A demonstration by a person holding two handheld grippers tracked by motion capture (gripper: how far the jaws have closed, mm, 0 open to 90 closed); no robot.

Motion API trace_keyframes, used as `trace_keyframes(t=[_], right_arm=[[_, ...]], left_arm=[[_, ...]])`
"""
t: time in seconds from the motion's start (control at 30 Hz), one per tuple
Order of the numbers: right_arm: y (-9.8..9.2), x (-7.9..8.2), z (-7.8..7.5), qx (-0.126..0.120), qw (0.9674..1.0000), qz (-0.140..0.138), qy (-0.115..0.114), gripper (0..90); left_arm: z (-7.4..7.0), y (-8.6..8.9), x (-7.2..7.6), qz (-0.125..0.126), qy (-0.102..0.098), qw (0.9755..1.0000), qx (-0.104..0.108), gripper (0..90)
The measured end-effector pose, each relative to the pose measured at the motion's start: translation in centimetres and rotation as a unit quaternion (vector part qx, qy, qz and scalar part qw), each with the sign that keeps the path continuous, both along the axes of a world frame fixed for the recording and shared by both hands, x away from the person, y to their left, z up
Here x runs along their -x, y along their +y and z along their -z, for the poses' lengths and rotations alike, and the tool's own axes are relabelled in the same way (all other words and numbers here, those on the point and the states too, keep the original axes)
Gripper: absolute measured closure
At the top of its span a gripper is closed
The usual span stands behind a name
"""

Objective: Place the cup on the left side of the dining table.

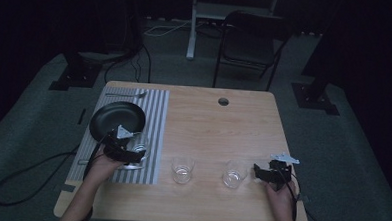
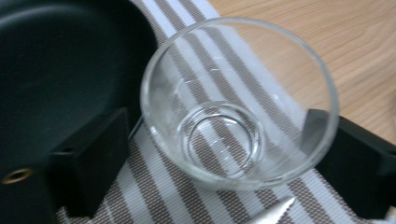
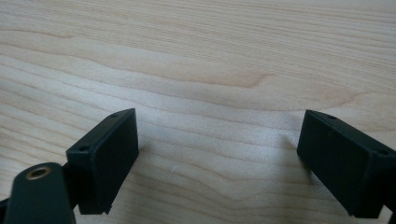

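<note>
Left gripper view: left gripper (image 2: pixel 219 154) jaws straddle clear glass (image 2: pixel 239 100) on striped mat (image 2: pixel 154 205); contact unclear. Black plate (image 2: pixel 56 70) cropped. Right gripper (image 3: pixel 219 154) spread wide over bare table (image 3: pixel 196 56).

Tabletop (image 1: pixel 213 126): light wood, round hole near far edge. Directly on it: striped placemat (image 1: pixel 155 134) at left; two clear glasses (image 1: pixel 182 169) (image 1: pixel 234 173) side by side near the front edge.

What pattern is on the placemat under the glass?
The placemat has brown-grey and white woven stripes, clearest in the left gripper view under the glass.
</note>
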State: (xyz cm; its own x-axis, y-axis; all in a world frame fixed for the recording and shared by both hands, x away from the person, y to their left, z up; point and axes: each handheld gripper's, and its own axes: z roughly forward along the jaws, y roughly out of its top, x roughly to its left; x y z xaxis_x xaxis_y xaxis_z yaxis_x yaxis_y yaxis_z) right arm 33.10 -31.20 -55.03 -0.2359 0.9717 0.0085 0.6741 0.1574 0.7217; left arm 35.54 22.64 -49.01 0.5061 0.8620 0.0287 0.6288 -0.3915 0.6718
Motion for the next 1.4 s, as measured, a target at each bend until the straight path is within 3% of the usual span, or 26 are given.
trace_keyframes(t=[0.43,0.57,0.63,0.73,0.93,1.1,1.23,1.4], right_arm=[[0.0,0.0,0.0,0.000,1.0000,0.000,0.000,12.2],[0.0,0.0,0.0,0.000,1.0000,0.000,0.000,12.2],[0.0,0.0,0.0,0.000,1.0000,0.000,0.000,12.1],[0.0,0.0,0.0,0.000,1.0000,0.000,0.000,12.1],[0.0,0.0,0.0,0.000,1.0000,0.000,0.001,12.2],[0.0,0.0,0.0,0.000,1.0000,0.000,0.000,12.2],[0.0,0.0,0.0,0.000,1.0000,0.000,0.000,12.2],[0.0,0.0,0.0,0.000,1.0000,0.001,0.000,12.2]], left_arm=[[0.4,1.3,1.8,-0.017,-0.012,0.9997,-0.010,6.6],[0.6,2.0,2.3,-0.018,-0.009,0.9998,0.000,6.6],[0.7,2.2,2.7,-0.025,-0.017,0.9995,-0.006,6.6],[0.7,2.7,3.2,-0.030,-0.021,0.9993,0.003,6.6],[0.9,3.3,3.9,-0.049,-0.019,0.9986,0.006,6.6],[1.3,4.2,4.8,-0.084,-0.034,0.9958,0.015,6.6],[1.8,5.1,5.4,-0.103,-0.035,0.9937,0.029,6.6],[2.2,5.9,6.1,-0.121,-0.041,0.9916,0.023,6.6]])
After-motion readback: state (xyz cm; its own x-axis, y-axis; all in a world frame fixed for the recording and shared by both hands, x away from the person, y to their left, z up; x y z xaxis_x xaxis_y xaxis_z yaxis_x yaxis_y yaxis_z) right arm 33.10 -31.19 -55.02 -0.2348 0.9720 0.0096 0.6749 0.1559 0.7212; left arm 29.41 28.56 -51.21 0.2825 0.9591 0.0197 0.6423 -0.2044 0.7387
